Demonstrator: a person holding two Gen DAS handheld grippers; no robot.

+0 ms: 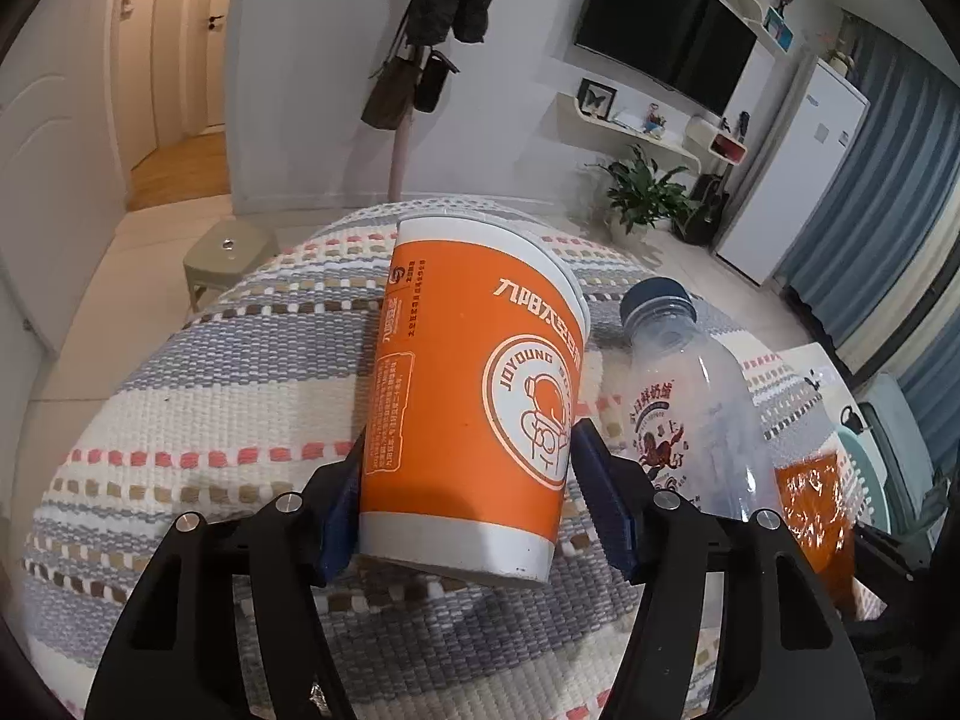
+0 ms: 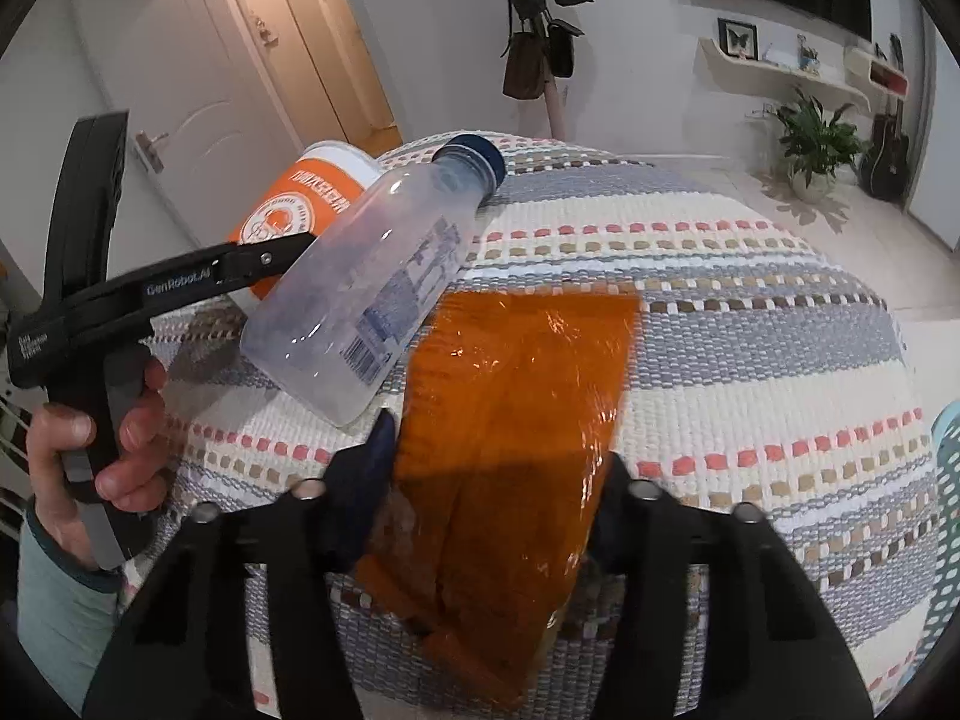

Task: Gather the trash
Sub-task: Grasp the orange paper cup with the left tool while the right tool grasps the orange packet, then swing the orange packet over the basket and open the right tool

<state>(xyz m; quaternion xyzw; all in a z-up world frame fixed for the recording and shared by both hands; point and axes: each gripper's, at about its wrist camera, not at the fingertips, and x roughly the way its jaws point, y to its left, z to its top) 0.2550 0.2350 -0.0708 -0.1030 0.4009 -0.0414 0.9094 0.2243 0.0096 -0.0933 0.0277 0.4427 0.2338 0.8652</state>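
Orange paper cup (image 1: 474, 408) clamped in left tongs (image 1: 468, 504), orange wrapper (image 2: 510, 420) in right tongs (image 2: 498, 498) — plastic bottle (image 2: 372, 282), frame centre, remains uncollected.

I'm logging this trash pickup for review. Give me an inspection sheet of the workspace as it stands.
Surface: striped woven cloth.
Job's things: orange cup lying on its side; clear bottle lying, capped; orange wrapper.
Clutter: nothing seen.
Grippers: left hand-held gripper shut on the cup; right hand-held gripper shut on the wrapper.
Cables: nothing seen.
Surroundings: stool, coat rack, TV, plant, perforated basket.
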